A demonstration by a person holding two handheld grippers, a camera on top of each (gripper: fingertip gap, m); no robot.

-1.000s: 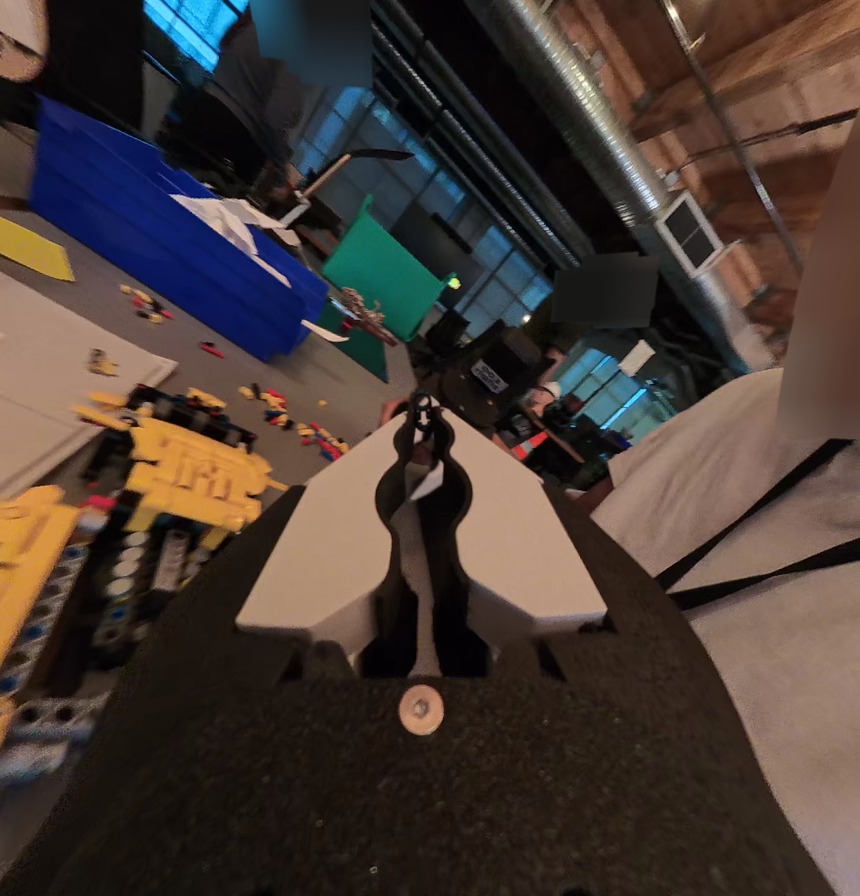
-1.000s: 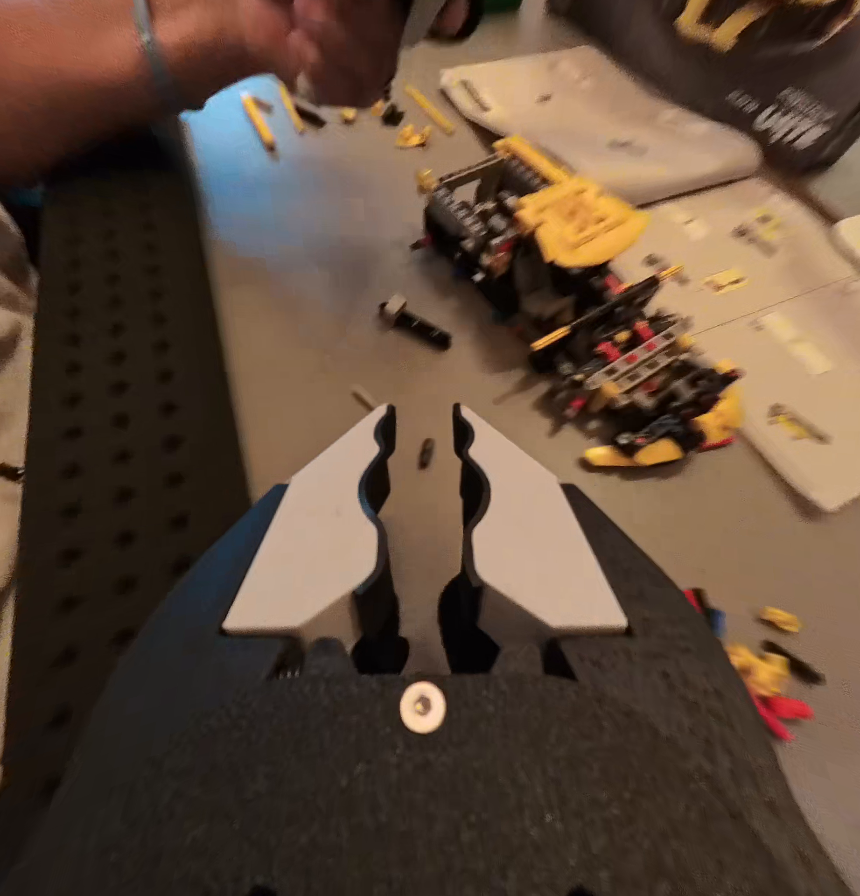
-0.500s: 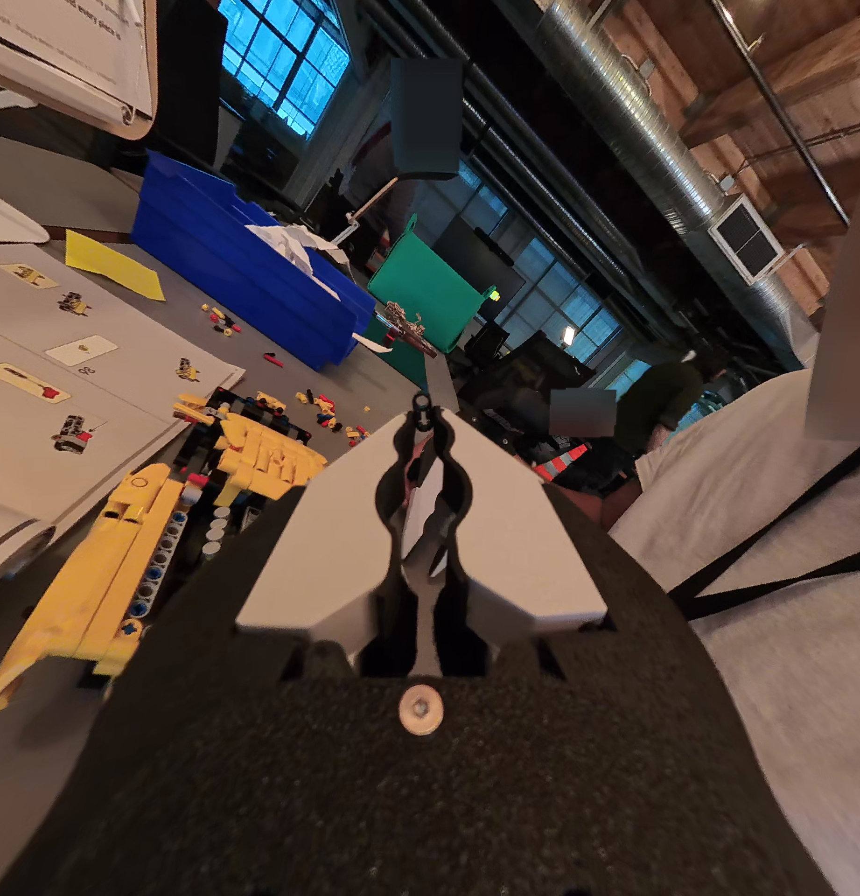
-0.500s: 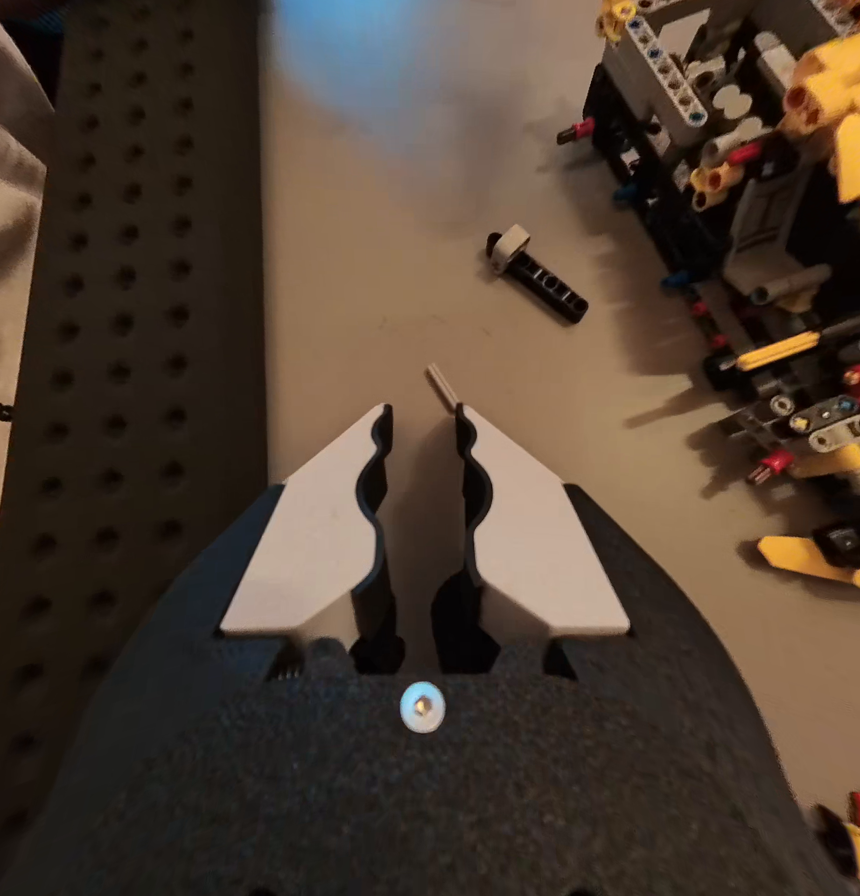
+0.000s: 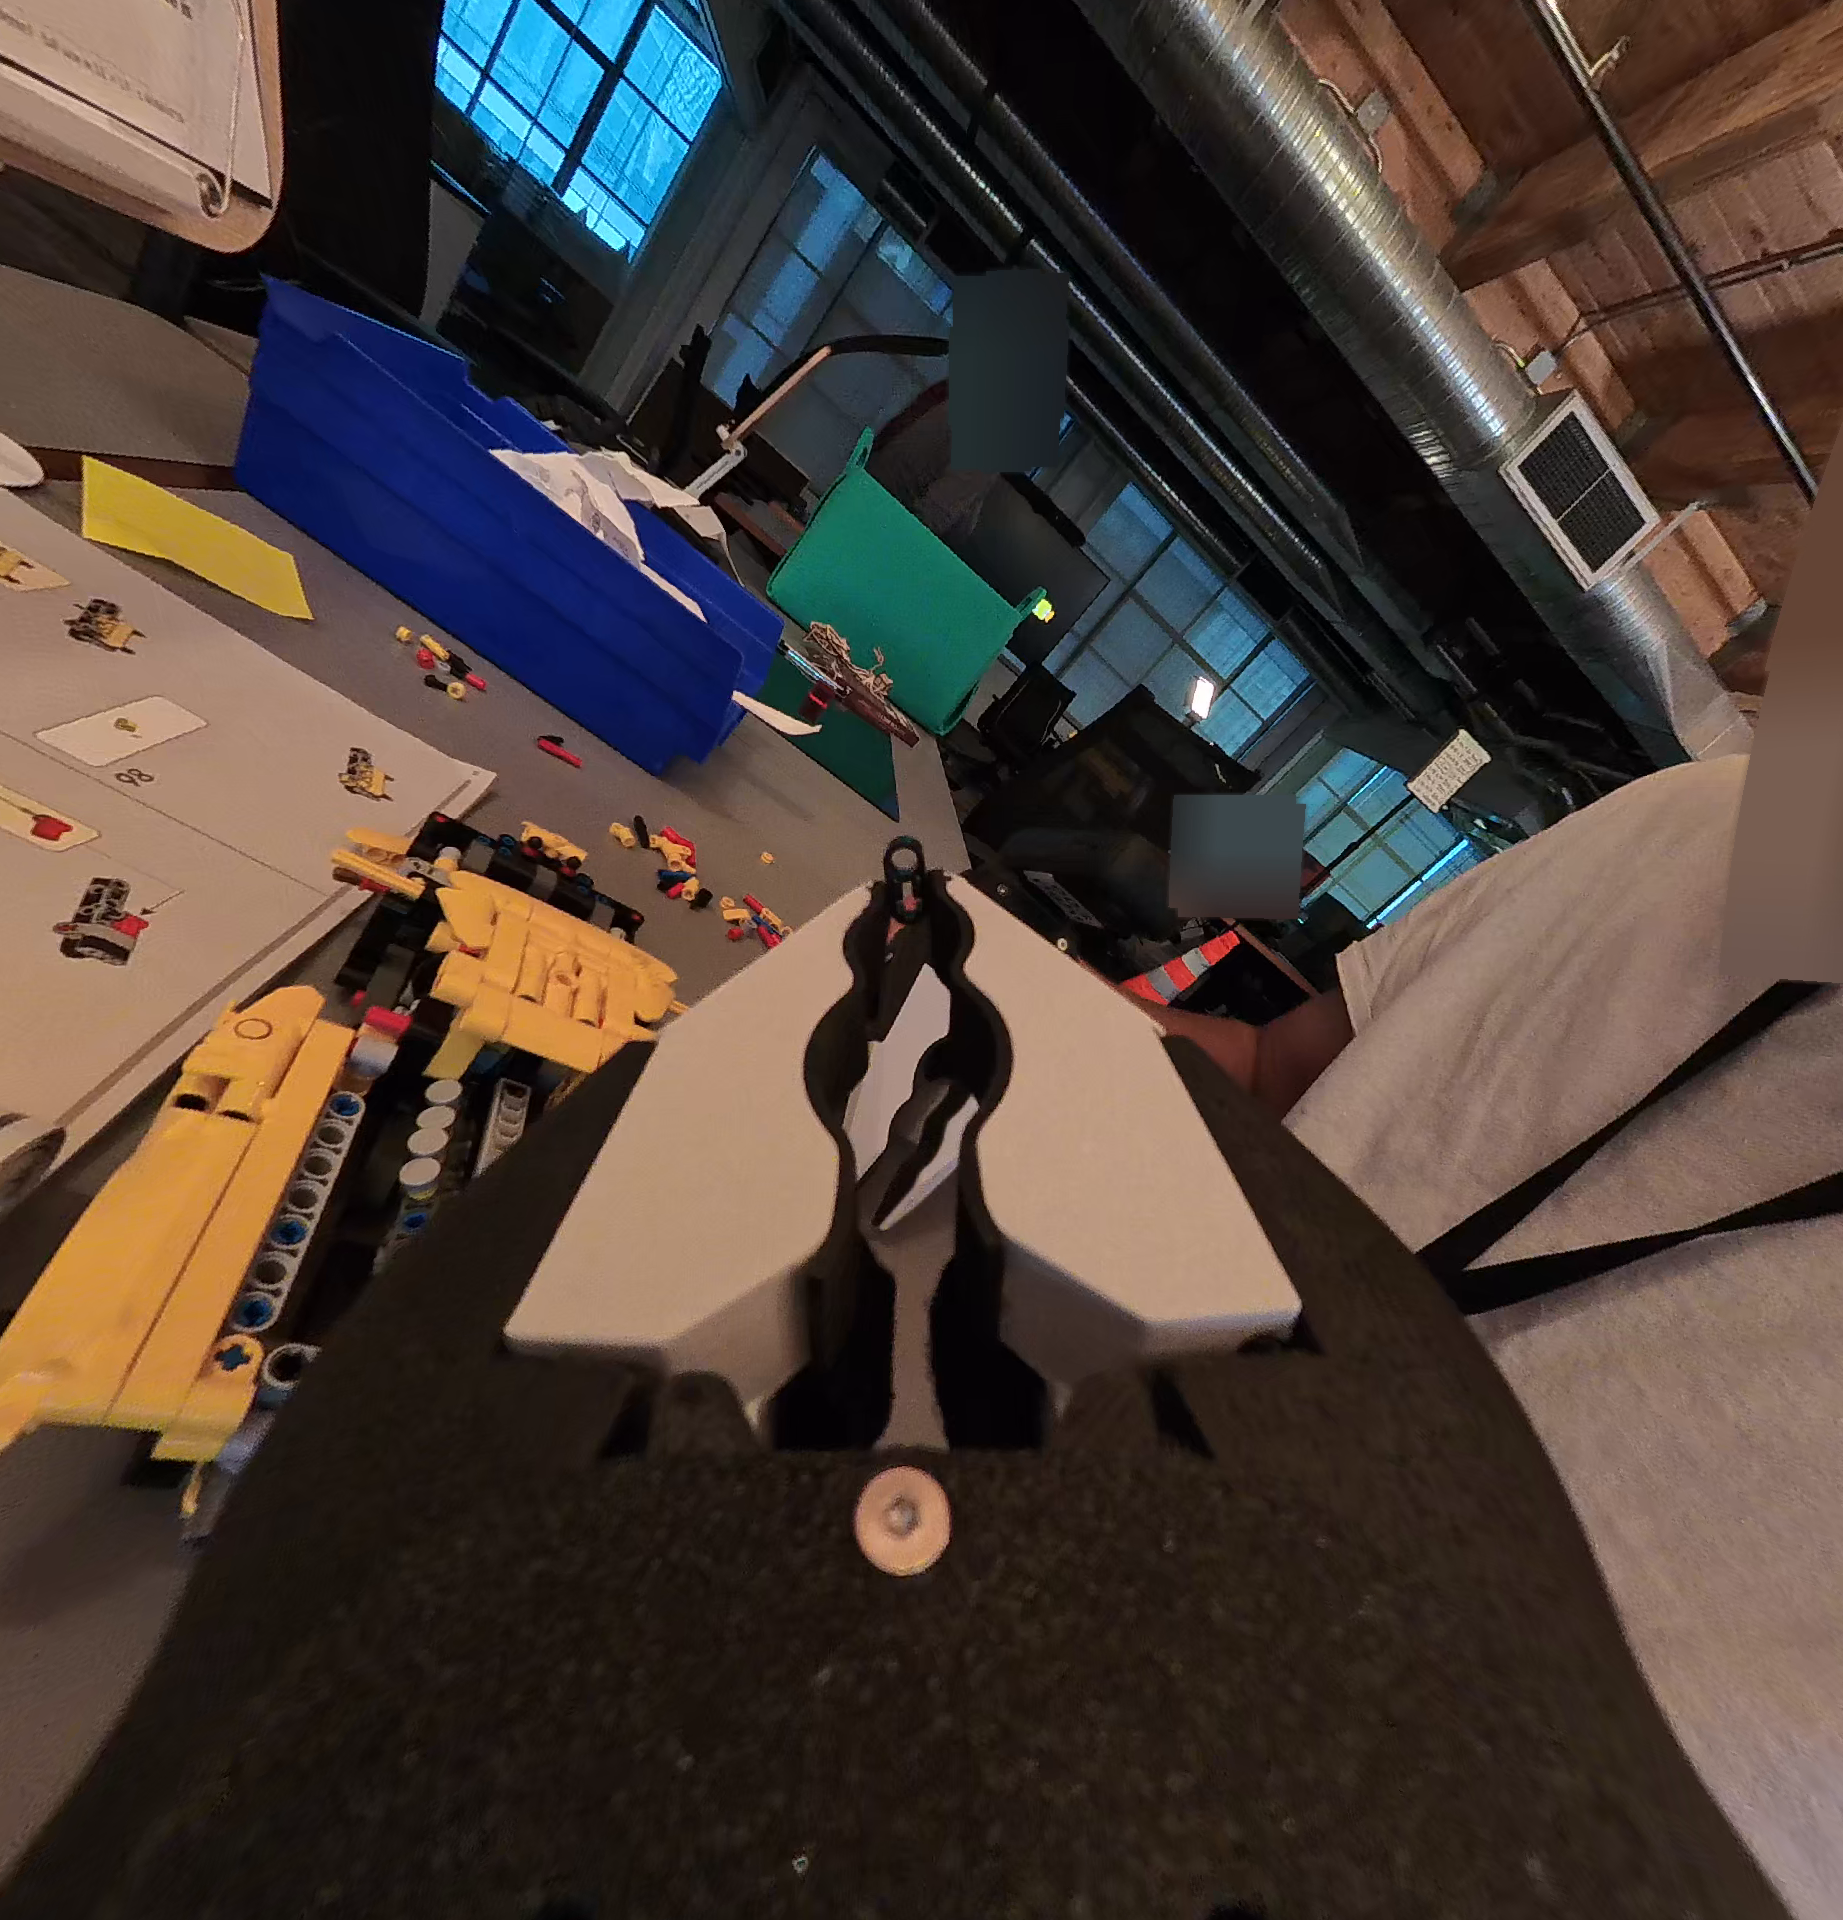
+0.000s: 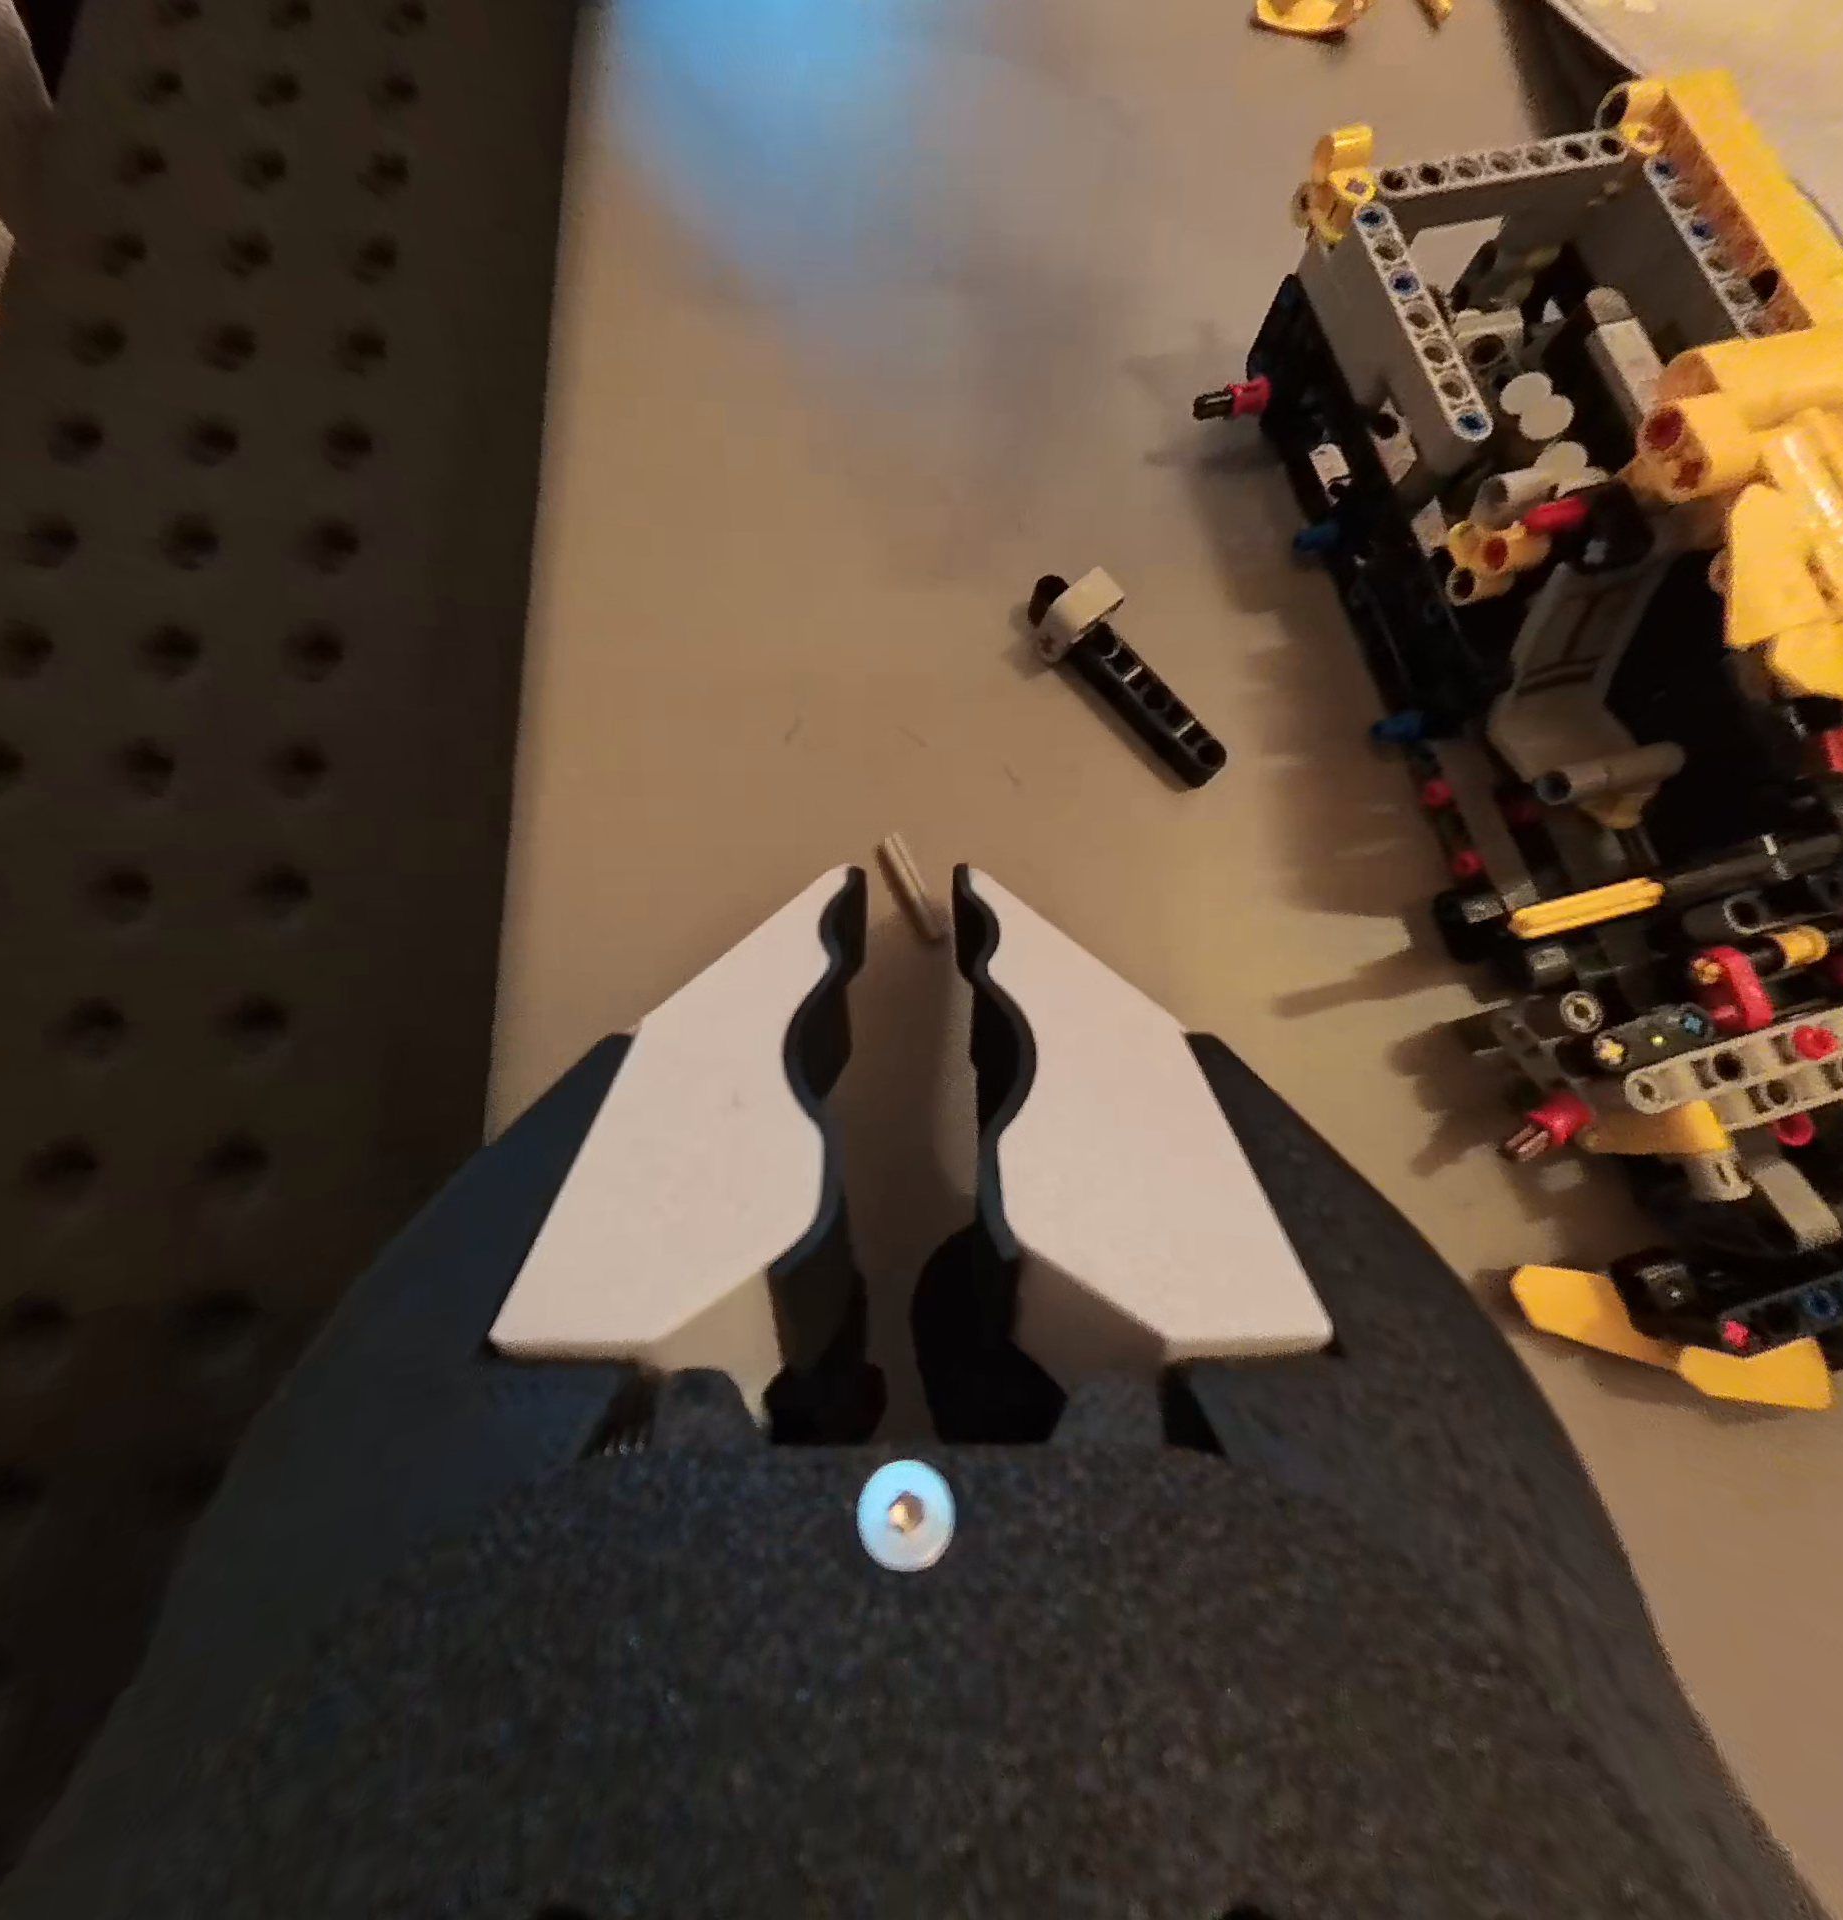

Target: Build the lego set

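Note:
My left gripper (image 5: 904, 896) is shut on a small black lego connector (image 5: 902, 864) and holds it up in the air, above and right of the yellow and black lego model (image 5: 397, 1049) on the grey table. My right gripper (image 6: 904, 883) is open, pointing down at the table, with a small tan axle pin (image 6: 909, 885) lying between its fingertips. A black beam with a grey connector (image 6: 1125, 681) lies beyond it. The lego model (image 6: 1582, 665) also shows at the right of the right wrist view.
Instruction sheets (image 5: 117, 748) lie left of the model. A blue bin (image 5: 481, 540) and a green bin (image 5: 896, 603) stand at the back. Loose small pieces (image 5: 688, 862) are scattered behind the model. A dark perforated board (image 6: 221, 623) borders the table's left. A person's white shirt (image 5: 1623, 1195) is at the right. One gripper's finger ends stand about 20 cm off the other's.
My right gripper has moved forward and down toward the table, until the tan axle pin lies between its fingertips. My left gripper has tilted a little, still holding the black connector.

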